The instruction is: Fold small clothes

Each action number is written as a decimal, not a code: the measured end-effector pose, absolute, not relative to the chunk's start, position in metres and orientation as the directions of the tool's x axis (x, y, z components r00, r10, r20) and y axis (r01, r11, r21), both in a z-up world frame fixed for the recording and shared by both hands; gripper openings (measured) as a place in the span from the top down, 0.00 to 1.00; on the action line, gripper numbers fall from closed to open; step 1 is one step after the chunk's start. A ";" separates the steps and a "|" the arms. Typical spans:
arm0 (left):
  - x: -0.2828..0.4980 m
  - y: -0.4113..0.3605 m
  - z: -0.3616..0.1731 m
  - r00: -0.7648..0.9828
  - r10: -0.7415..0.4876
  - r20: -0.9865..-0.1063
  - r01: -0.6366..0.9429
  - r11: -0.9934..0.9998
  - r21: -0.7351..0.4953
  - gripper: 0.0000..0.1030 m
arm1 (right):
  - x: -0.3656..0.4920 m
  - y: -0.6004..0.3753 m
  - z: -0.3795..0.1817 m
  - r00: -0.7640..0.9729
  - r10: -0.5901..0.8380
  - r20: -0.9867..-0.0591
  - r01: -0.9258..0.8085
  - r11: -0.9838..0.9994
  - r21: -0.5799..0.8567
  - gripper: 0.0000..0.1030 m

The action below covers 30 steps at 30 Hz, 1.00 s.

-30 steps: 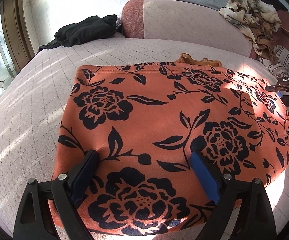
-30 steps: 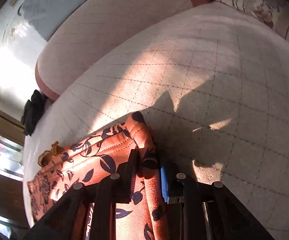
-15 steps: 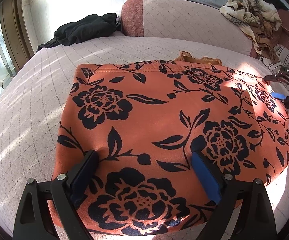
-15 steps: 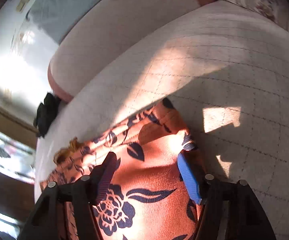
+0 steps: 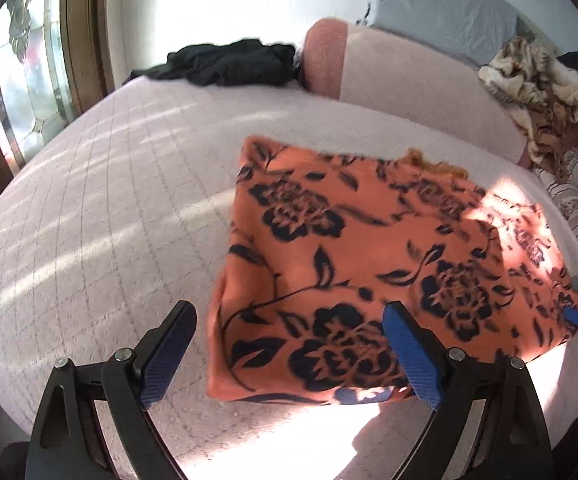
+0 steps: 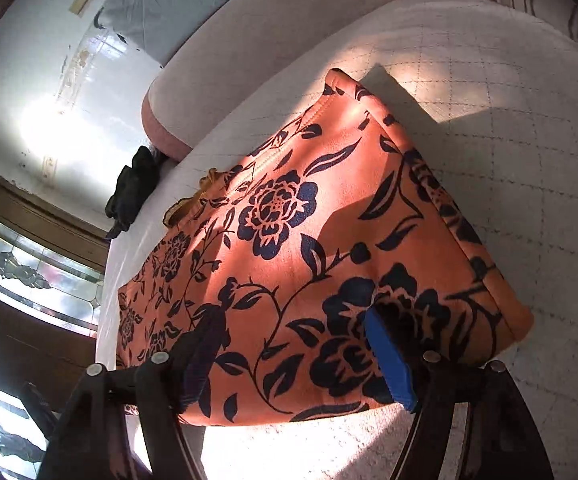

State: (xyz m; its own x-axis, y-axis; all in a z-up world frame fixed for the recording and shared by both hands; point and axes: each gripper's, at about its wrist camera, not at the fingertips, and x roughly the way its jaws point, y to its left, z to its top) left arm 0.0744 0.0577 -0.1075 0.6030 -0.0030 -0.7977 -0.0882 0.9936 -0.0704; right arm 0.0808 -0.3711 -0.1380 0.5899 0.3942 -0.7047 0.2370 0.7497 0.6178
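So the orange floral garment is lying folded flat on the bed, long axis running left to right across the quilt. Right hand-held gripper sits over the garment's right end, jaws opening, cloth under them but nothing pinched that I can see. Left hand-held gripper is spread wide too, straddling the near left corner: one finger over bare quilt, the other over the fabric, gripping nothing. The garment lies just ahead of both, slightly far side. I'd guess the next fold goes end to end, and neither hand is clearly nearer.
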 end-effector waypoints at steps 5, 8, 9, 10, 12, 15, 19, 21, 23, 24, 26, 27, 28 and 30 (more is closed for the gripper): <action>0.072 0.071 -0.116 0.575 0.028 -0.818 -0.137 0.989 -0.062 0.07 | 0.069 -0.361 -0.125 0.616 0.415 -0.670 0.160 0.766 0.622 0.24; 0.064 0.067 -0.101 0.639 0.037 -0.768 -0.123 0.991 -0.054 0.07 | 0.069 -0.381 -0.153 0.573 0.377 -0.728 0.284 0.742 0.608 0.25; 0.062 0.066 -0.098 0.653 0.044 -0.756 -0.119 0.992 -0.045 0.07 | 0.066 -0.386 -0.148 0.594 0.394 -0.701 0.289 0.708 0.644 0.26; 0.063 0.066 -0.099 0.657 0.053 -0.752 -0.121 0.992 -0.036 0.07 | 0.065 -0.386 -0.138 0.602 0.402 -0.690 0.276 0.706 0.652 0.25; 0.074 0.065 -0.118 0.595 0.054 -0.802 -0.117 0.993 -0.020 0.07 | 0.069 -0.381 -0.120 0.622 0.418 -0.662 0.193 0.738 0.646 0.24; 0.078 0.073 -0.126 0.573 0.042 -0.818 -0.149 0.987 -0.053 0.06 | 0.083 -0.385 -0.127 0.592 0.386 -0.708 0.207 0.776 0.596 0.19; 0.079 0.071 -0.103 0.613 0.052 -0.788 -0.157 0.986 -0.057 0.06 | 0.087 -0.401 -0.135 0.577 0.414 -0.704 0.292 0.701 0.651 0.19; 0.083 0.065 -0.091 0.633 0.041 -0.773 -0.149 0.986 -0.069 0.06 | 0.099 -0.403 -0.118 0.607 0.436 -0.665 0.243 0.694 0.678 0.19; 0.093 0.054 -0.085 0.649 -0.011 -0.761 -0.111 0.988 -0.108 0.06 | 0.126 -0.406 -0.111 0.603 0.475 -0.641 0.221 0.672 0.706 0.18; 0.100 0.048 -0.084 0.650 -0.027 -0.760 -0.092 0.989 -0.114 0.06 | 0.145 -0.407 -0.113 0.584 0.510 -0.631 0.211 0.656 0.725 0.18; 0.113 0.035 -0.089 0.641 -0.035 -0.767 -0.054 0.994 -0.091 0.06 | 0.182 -0.412 -0.124 0.561 0.543 -0.625 0.225 0.626 0.746 0.18; 0.117 0.030 -0.095 0.631 -0.027 -0.775 -0.043 0.997 -0.070 0.06 | 0.200 -0.416 -0.130 0.556 0.547 -0.625 0.238 0.616 0.751 0.18; 0.122 0.027 -0.103 0.613 -0.014 -0.790 -0.043 0.998 -0.050 0.06 | 0.217 -0.422 -0.136 0.561 0.547 -0.622 0.244 0.609 0.755 0.18; 0.128 0.028 -0.121 0.573 0.019 -0.820 -0.061 0.998 -0.019 0.06 | 0.240 -0.441 -0.152 0.598 0.510 -0.618 0.285 0.586 0.758 0.18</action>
State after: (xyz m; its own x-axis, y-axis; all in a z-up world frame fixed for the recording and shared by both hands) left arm 0.1281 0.0283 -0.1210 0.5726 0.0191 -0.8196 -0.0610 0.9979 -0.0194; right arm 0.2403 -0.4405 -0.1519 0.5981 0.5097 -0.6184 0.2846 0.5862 0.7585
